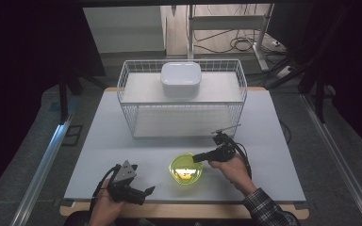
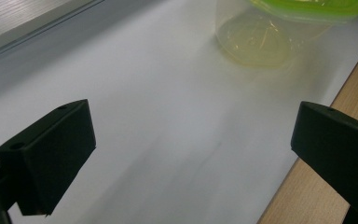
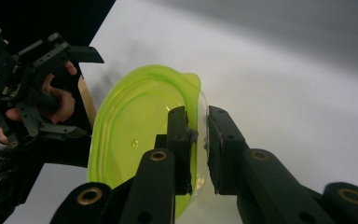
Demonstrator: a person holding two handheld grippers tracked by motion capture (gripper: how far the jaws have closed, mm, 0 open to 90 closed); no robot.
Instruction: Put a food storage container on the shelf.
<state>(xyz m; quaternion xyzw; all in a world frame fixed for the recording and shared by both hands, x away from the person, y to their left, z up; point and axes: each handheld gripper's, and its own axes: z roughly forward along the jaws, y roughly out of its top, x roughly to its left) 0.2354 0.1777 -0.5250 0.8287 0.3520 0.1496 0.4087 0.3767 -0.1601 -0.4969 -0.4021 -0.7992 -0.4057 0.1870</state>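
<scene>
A clear round container (image 1: 186,170) with a yellow-green lid (image 3: 140,135) stands on the white table (image 1: 122,141) near its front edge. My right gripper (image 3: 198,126) is shut on the container's near rim, one jaw over the lid and the other outside the clear wall. From above, the right gripper (image 1: 195,159) reaches in from the container's right. My left gripper (image 1: 148,193) is held low at the front left, open, with nothing between its jaws. In the left gripper view the container (image 2: 261,37) lies ahead of the left gripper (image 2: 193,135), apart from it.
A white wire rack (image 1: 181,101) stands across the back of the table, with a white lidded box (image 1: 180,79) on its upper shelf. The wooden table edge (image 2: 307,186) runs close beside my left gripper. Bare tabletop lies between rack and container.
</scene>
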